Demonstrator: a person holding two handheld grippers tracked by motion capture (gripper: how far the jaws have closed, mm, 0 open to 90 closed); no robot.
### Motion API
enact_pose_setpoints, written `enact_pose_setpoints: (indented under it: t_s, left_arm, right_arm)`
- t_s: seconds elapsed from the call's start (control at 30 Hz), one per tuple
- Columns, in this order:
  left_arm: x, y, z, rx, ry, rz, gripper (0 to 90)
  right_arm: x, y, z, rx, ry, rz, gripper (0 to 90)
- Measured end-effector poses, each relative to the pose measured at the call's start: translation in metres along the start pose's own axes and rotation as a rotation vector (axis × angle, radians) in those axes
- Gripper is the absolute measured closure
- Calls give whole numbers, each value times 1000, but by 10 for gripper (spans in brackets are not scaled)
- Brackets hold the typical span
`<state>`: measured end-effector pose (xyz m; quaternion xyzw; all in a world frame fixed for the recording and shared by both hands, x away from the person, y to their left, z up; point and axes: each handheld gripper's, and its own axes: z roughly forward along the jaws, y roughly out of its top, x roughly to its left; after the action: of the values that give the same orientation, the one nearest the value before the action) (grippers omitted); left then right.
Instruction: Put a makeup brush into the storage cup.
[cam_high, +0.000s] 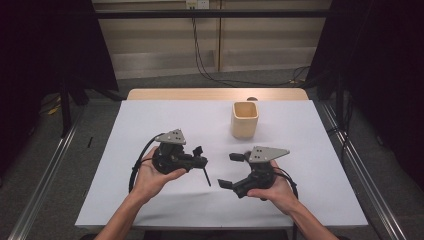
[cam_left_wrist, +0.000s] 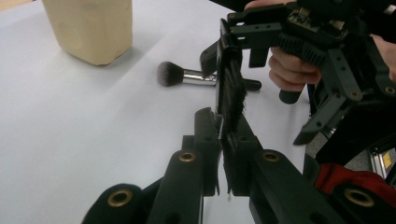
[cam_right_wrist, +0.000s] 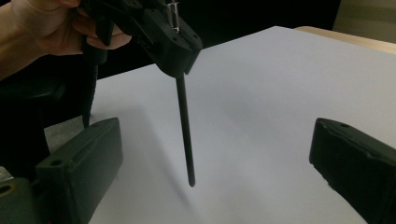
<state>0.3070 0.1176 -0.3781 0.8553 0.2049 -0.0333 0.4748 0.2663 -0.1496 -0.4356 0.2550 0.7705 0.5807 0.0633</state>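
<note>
My left gripper (cam_high: 199, 156) has its jaws pinched on a thin black brush (cam_right_wrist: 184, 126) at the bristle end. The slim handle hangs down toward the white tabletop (cam_high: 150, 125), slightly tilted, its tip just above the surface. The held brush sits well in front of the beige square wooden cup (cam_high: 244, 120), on its left. My right gripper (cam_high: 231, 170) has its jaws spread wide, nothing between them. A silver-ferruled round makeup brush (cam_left_wrist: 187, 75) lies flat near the cup.
</note>
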Motion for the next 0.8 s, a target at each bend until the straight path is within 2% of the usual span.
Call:
enact_pose_setpoints:
  t_s: [0.13,0.23,0.3,0.4,0.6,0.73,0.8]
  left_arm:
    - [-2,4,4,5,-10,4,855]
    - [-3,7,6,5,-10,10,855]
    - [-4,8,8,1,-18,13,855]
    - [-5,9,10,3,-22,16,855]
    - [-6,11,14,-2,-25,16,855]
    - [-7,10,14,-1,-22,18,855]
    - [-7,10,14,-4,-24,18,855]
  right_arm:
    - [1,2,8,13,13,1,45]
    - [2,4,12,28,38,-12,154]
    - [3,4,14,38,48,-16,181]
    - [3,4,16,51,55,-20,274]
    - [3,4,18,63,89,-36,513]
    - [2,4,18,67,94,-41,692]
    - [2,4,19,61,98,-38,722]
